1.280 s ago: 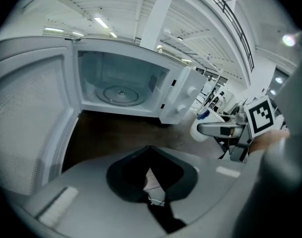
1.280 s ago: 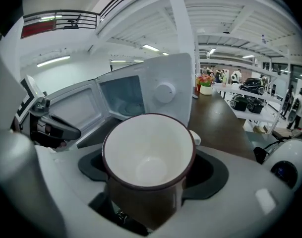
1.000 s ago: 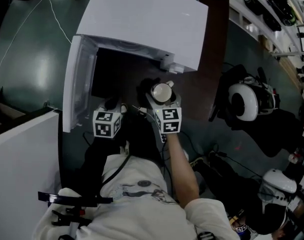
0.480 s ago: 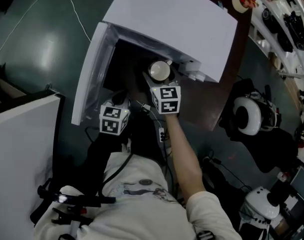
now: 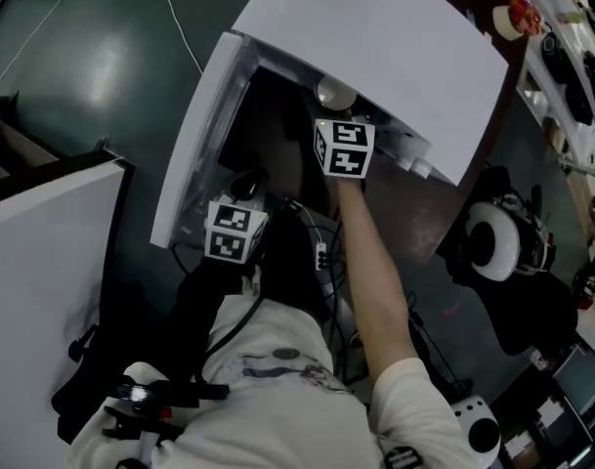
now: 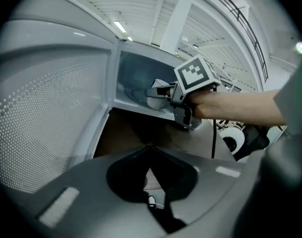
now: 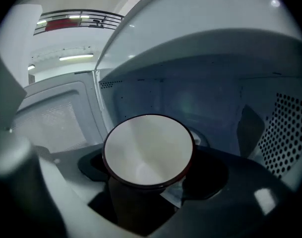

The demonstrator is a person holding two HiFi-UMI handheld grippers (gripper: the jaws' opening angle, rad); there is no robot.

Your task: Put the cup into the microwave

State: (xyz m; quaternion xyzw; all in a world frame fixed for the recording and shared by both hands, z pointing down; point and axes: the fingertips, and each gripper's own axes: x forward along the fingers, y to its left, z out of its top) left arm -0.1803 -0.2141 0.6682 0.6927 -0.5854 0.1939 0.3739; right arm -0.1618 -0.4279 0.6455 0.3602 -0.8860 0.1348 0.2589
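Right tool has carried the clamped cup into the microwave.

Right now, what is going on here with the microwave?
A person holds a gripper in each hand. The right gripper is shut on a white cup and holds it in the mouth of the open microwave, with the cavity ahead of it; the cup is not yet released. The left gripper is shut and empty, beside the open door.
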